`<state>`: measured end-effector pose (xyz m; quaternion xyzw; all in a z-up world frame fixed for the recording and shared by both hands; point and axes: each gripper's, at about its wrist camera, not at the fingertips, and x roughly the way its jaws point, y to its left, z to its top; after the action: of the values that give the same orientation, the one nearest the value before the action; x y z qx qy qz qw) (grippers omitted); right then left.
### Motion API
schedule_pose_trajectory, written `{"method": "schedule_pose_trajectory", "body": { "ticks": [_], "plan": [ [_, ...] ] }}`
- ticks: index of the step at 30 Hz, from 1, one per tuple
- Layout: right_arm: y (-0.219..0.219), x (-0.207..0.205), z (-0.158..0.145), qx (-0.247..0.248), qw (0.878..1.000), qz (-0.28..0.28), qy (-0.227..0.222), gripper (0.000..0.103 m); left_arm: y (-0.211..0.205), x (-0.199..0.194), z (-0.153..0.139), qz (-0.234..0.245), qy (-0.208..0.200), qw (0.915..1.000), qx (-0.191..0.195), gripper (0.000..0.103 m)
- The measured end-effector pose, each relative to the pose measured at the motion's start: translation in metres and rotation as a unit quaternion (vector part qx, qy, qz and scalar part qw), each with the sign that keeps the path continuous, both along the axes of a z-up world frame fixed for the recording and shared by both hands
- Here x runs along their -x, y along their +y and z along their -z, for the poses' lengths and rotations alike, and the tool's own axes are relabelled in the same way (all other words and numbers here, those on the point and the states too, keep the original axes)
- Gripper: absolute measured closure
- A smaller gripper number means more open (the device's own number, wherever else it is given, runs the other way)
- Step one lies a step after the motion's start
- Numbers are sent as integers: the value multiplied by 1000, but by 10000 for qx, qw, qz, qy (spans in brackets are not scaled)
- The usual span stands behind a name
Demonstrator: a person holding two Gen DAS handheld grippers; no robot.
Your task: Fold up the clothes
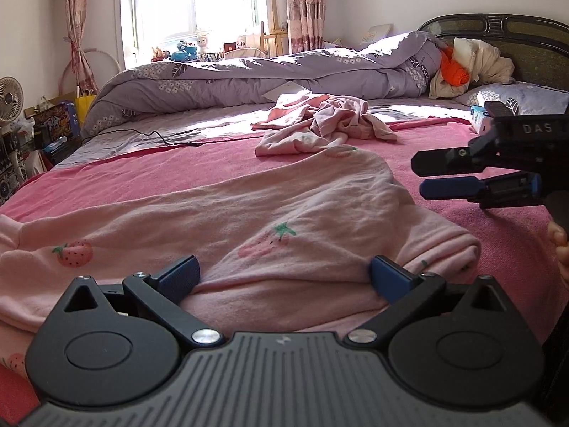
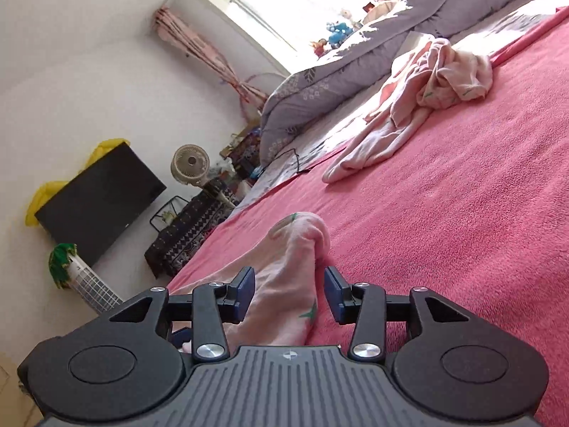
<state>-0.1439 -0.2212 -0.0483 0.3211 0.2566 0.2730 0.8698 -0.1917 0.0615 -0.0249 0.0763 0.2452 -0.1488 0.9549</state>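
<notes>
**Pink strawberry garment half folded on the bed**

Pink garment (image 1: 249, 220) with strawberry prints lies spread across the rose blanket (image 1: 444, 142) on the bed, right in front of me, its right edge doubled over into a thick fold.

My left gripper (image 1: 282, 277) sits low over the near hem with its blue fingers (image 1: 181, 274) spread wide. Cloth bulges up between them, but the pads do not press on it, so I hold nothing there.

My right gripper (image 2: 288, 293) is rolled onto its side just off the garment's right edge (in the left wrist view it reaches in from the right, one finger above the other). Its fingers (image 2: 245, 291) stand partly apart. A narrow folded end of the same pink cloth (image 2: 295, 263) runs between them; the left pad sits against the fabric while the right pad stands clear of it, so this is no grip.

Farther up the bed a second pink garment (image 1: 320, 121) lies crumpled in a heap, near the lilac flowered duvet (image 1: 249, 74) bunched along the far side. A black cable (image 1: 156, 137) trails across the mattress left of that heap.
</notes>
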Motion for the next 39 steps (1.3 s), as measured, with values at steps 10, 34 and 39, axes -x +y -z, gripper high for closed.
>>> {"method": "schedule_pose_trajectory", "body": {
  "ticks": [10,34,39],
  "plan": [
    [19,50,9,-15,9984,-476,293,56,14,10,-19,-379,-237,9989,129,0],
    [7,57,26,-787,9923,-173,939,86,79,2,-19,-1174,-176,9924,318,0],
    [9,59,29,-720,9936,-152,855,87,54,-11,-46,-263,-209,9986,418,0]
  ]
}}
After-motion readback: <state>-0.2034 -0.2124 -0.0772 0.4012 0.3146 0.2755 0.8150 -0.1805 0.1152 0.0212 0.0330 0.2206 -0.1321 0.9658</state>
